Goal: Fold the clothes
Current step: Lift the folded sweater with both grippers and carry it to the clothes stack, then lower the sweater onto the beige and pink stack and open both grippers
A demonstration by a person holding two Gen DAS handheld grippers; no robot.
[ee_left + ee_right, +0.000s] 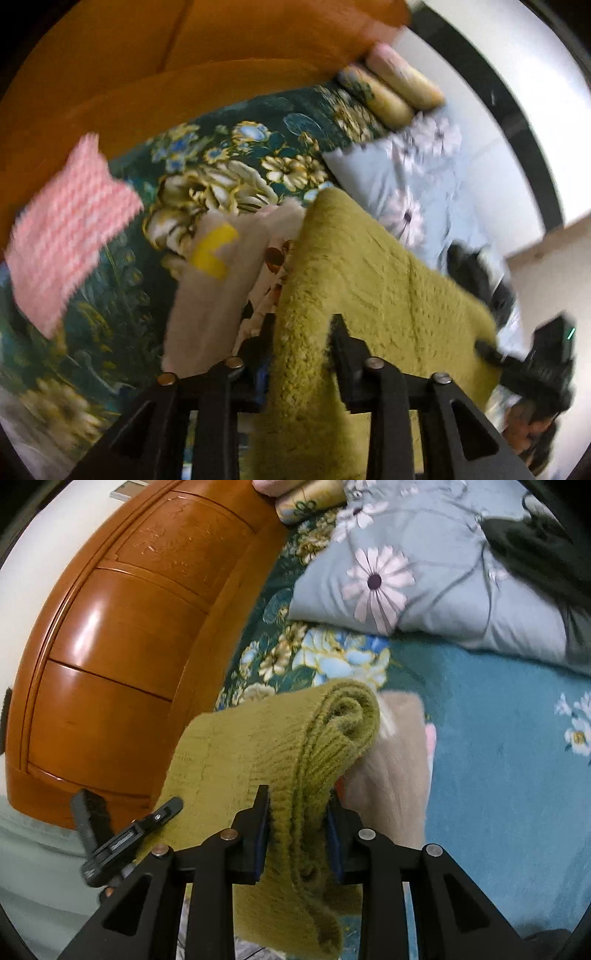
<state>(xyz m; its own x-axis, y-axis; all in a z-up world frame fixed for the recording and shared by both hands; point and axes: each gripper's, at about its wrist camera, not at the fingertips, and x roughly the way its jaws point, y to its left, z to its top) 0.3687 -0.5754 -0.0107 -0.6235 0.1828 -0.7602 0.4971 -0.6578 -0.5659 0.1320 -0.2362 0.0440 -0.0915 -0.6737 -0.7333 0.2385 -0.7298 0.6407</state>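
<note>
Both grippers clamp the fuzzy olive sweater (369, 280): the left gripper (295, 343) pinches its edge, the right gripper (297, 819) its ribbed, rolled hem, above the floral bedspread (498, 738).

Left claw (301, 341) clamped on olive fuzzy sweater (373, 280), beige fleece garment (218, 291) just beside it, pink-white knit piece (70, 229) on dark floral bedspread (229, 162), grey flowered pillow (406, 177) behind, orange wooden headboard (184, 55), view motion-blurred.
</note>
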